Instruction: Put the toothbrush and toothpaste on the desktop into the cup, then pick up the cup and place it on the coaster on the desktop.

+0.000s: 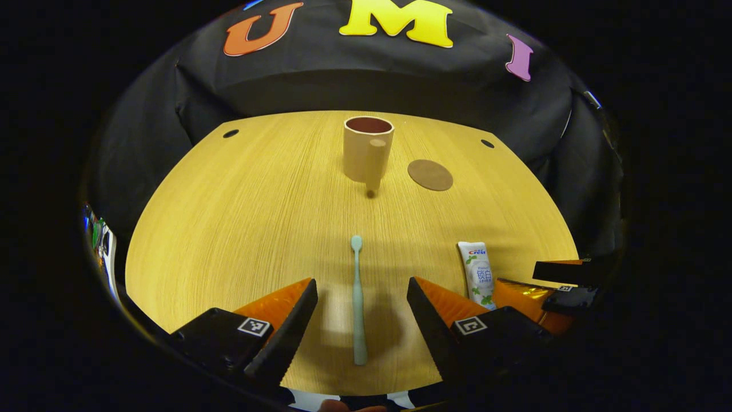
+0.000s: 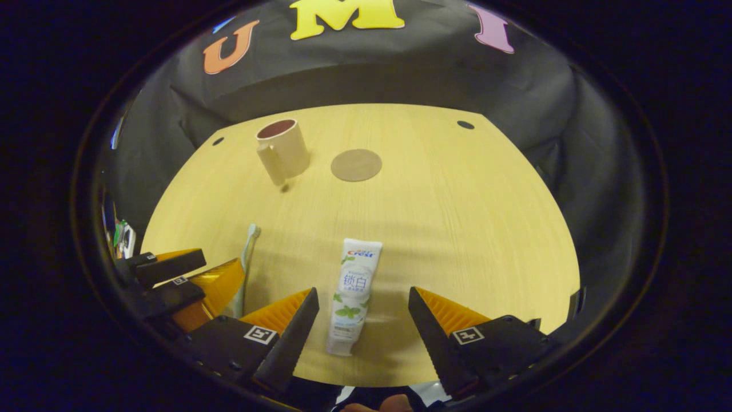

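Observation:
A pale green toothbrush [image 1: 358,303] lies on the wooden desktop [image 1: 246,217], head pointing away, between the fingers of my open left gripper [image 1: 361,294], which hovers just above it. A white toothpaste tube [image 2: 352,294] lies between the fingers of my open right gripper [image 2: 361,303]. The same toothpaste tube [image 1: 477,272] sits right of the left gripper, beside the right gripper [image 1: 563,283]. A beige cup [image 1: 368,150] with a handle stands upright at the far middle, and a round brown coaster [image 1: 430,174] lies just to its right. The cup [image 2: 283,150] and coaster [image 2: 355,165] are also ahead in the right gripper view.
The desktop has small dark holes near its far corners [image 1: 230,133] [image 1: 487,143]. Black cloth walls close in the back and sides. In the right gripper view the left gripper [image 2: 189,280] stands at the lower left, next to the toothbrush [image 2: 247,257].

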### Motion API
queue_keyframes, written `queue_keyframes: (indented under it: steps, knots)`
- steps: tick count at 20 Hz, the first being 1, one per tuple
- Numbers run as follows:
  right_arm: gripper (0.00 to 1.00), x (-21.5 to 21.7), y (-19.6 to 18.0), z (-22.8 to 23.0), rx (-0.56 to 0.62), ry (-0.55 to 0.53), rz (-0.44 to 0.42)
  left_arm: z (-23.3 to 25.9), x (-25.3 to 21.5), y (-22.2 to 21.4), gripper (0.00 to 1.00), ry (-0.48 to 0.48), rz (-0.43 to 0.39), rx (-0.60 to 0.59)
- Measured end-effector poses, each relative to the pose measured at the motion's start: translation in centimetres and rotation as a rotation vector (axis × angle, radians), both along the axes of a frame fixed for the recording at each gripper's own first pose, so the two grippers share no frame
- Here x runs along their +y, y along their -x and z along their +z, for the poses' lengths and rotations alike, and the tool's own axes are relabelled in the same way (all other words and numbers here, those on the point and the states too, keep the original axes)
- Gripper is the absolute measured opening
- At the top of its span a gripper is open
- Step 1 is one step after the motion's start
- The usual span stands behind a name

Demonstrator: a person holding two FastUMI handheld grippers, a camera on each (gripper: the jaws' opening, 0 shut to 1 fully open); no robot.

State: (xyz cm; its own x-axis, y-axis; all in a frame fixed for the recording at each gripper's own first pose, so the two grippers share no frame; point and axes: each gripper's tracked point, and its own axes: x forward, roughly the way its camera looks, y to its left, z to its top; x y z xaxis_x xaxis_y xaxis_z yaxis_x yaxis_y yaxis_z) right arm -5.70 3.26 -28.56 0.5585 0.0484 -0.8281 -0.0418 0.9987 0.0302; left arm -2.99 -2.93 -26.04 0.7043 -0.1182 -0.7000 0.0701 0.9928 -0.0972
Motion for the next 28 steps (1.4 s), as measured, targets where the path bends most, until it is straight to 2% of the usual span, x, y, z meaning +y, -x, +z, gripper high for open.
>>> queue_keyframes:
  steps: [5,6,7,11,12,13,14,15,19,24,26,28]
  knots:
    - [0.94,-0.2,0.2,-1.4,0.053,0.005,-0.022,-2.4,-0.2,-0.3,0.96,-0.009,-0.014,0.063]
    - [0.96,-0.4,0.1,-1.6,0.059,0.009,-0.029,-2.8,-0.1,-0.5,0.99,-0.010,-0.011,0.071]
    - [0.94,-0.6,0.1,-1.8,0.065,0.009,-0.037,-3.0,-0.2,-0.8,0.92,-0.008,-0.011,0.074]
    - [0.94,-0.8,0.2,-2.4,0.084,0.007,-0.053,-3.4,-0.2,-1.7,0.78,-0.008,0.009,0.062]
    - [0.94,-0.8,0.2,-2.3,0.081,0.011,-0.050,-3.5,-0.2,-1.8,0.71,-0.007,0.010,0.056]
    - [0.94,-0.8,0.3,-2.3,0.077,0.013,-0.046,-3.6,-0.3,-1.9,0.69,-0.007,0.008,0.051]
    - [0.94,-0.7,0.4,-2.3,0.076,0.016,-0.041,-3.6,-0.2,-2.0,0.71,-0.012,0.010,0.046]
    - [0.94,-0.6,0.5,-2.3,0.075,0.017,-0.036,-3.6,-0.2,-2.1,0.64,-0.017,0.011,0.037]
    - [0.95,-0.5,0.7,-2.3,0.070,0.020,-0.027,-3.9,0.3,-2.6,0.51,-0.042,0.011,0.008]
    - [0.94,-0.7,0.7,-2.3,0.066,0.022,-0.039,-3.8,1.0,-2.8,0.22,-0.065,0.035,-0.011]
    - [0.94,-0.7,0.8,-2.3,0.066,0.023,-0.042,-3.8,1.0,-2.9,0.15,-0.066,0.037,-0.022]
    - [0.94,-0.7,0.8,-2.3,0.063,0.025,-0.041,-3.8,1.0,-3.0,0.13,-0.062,0.040,-0.027]
